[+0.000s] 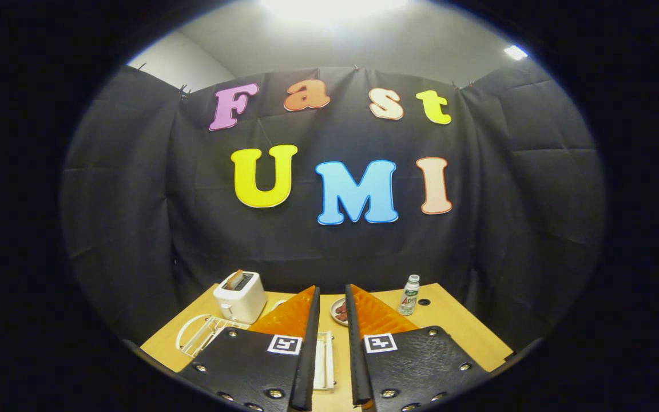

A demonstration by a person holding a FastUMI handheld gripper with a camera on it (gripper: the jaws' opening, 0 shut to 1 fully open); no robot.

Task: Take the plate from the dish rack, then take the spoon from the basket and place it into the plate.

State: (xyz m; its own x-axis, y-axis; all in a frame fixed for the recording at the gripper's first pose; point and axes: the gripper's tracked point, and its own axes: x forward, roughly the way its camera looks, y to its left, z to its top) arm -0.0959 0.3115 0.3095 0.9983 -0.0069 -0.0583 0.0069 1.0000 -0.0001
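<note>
Just beyond the fingertips, a small plate (338,311) with dark pieces on it is seen on the wooden surface (455,323) — partly hidden by the fingers. The white wire dish rack (201,333) lies left of the tongs (332,294), which are held apart with nothing between them. A white toaster (241,296) stands behind the rack — a small bottle (410,295) right of the plate.

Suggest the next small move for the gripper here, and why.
Probably tip down and left toward the white dish rack. The gripper is open, holds nothing and is raised above the wooden table, aimed at the wall, with the rack beside the toaster.
</note>
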